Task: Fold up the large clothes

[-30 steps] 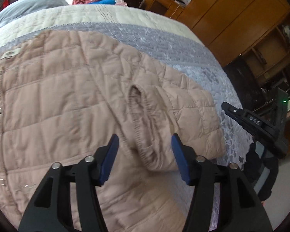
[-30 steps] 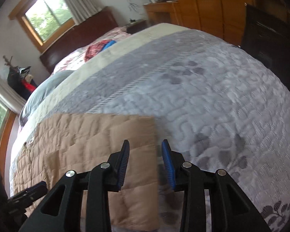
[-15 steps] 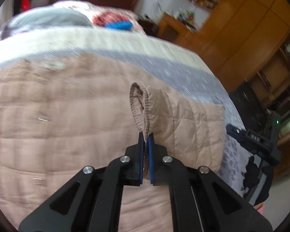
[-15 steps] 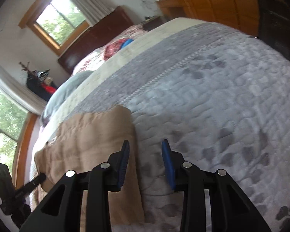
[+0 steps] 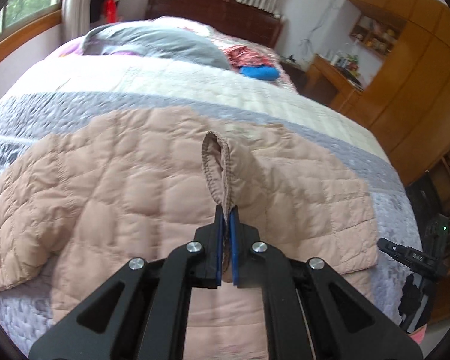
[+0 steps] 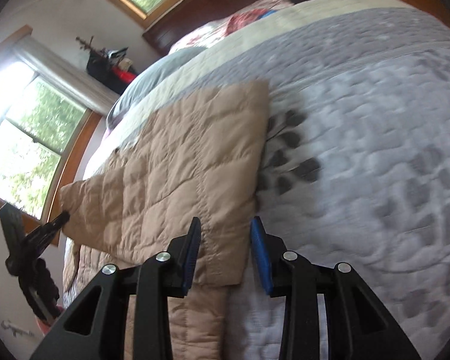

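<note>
A beige quilted jacket (image 5: 129, 186) lies spread on the bed; it also shows in the right wrist view (image 6: 180, 174). My left gripper (image 5: 226, 219) is shut on the elastic sleeve cuff (image 5: 217, 168) and holds the sleeve lifted above the jacket body. My right gripper (image 6: 225, 240) is open and empty, low over the jacket's right edge, with its left finger over the fabric and its right finger over the bedspread. The left gripper shows at the left edge of the right wrist view (image 6: 54, 222), pinching the raised sleeve.
The grey and cream quilted bedspread (image 6: 375, 150) covers the bed. A grey pillow (image 5: 159, 45), red cloth and a blue item (image 5: 259, 72) lie near the headboard. Wooden wardrobes (image 5: 420, 75) stand on the right, windows on the left.
My left gripper closed on the sleeve cuff and lifted it up and back. My right gripper stayed open and shifted over the jacket's right edge.
</note>
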A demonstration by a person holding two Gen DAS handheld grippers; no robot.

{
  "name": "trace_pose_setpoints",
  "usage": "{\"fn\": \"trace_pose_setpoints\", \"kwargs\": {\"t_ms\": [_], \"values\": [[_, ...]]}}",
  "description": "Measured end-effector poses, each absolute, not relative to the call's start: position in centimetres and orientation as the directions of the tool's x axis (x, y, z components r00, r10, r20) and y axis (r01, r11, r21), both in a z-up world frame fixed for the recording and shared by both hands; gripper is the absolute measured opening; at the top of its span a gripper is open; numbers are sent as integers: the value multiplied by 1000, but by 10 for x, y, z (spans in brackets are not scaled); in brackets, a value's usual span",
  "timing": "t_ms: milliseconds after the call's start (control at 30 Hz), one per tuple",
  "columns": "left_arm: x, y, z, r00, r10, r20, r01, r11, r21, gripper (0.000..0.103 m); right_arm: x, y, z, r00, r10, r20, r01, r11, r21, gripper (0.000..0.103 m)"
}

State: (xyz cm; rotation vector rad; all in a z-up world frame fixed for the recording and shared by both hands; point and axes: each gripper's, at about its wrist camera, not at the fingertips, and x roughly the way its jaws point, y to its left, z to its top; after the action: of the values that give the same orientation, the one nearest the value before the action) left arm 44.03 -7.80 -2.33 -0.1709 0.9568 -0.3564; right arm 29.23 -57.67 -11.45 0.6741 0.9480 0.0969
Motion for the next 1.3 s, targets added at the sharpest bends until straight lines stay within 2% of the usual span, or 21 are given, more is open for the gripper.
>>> {"fn": "trace_pose_setpoints", "kwargs": {"t_ms": [267,433,600,667,733,833,933,1000,1200,1300], "values": [[466,-51,-86,429,-310,-848,144,951,-274,5,304,-556,-129,548,337,-765,203,834,513,36],[467,-57,-104,465,-285,-838,170,958,-231,6,306,-550,-136,536,313,-784,188,861,472,36],[460,-59,-95,469,-264,-843,155,964,-215,10,303,-545,-129,548,292,-784,191,869,457,39],[453,-52,-80,489,-244,-838,136,970,-203,19,296,-539,-106,577,220,-787,190,901,391,39],[441,-45,-55,566,-204,-798,113,979,-170,33,286,-534,-85,614,152,-775,193,923,334,40],[427,-51,-24,626,-210,-751,148,978,-149,34,282,-516,-56,642,196,-741,145,919,368,40],[419,-78,-12,589,-282,-757,230,957,-177,34,299,-479,-52,573,252,-780,106,921,376,40],[420,-100,-21,535,-309,-786,267,945,-190,34,311,-458,-60,530,259,-807,101,926,364,40],[427,-131,-73,432,-277,-859,285,945,-161,34,334,-435,-96,446,225,-866,135,940,314,40],[434,-129,-96,400,-292,-869,295,938,-180,35,339,-440,-114,424,234,-875,144,936,320,34]]}}
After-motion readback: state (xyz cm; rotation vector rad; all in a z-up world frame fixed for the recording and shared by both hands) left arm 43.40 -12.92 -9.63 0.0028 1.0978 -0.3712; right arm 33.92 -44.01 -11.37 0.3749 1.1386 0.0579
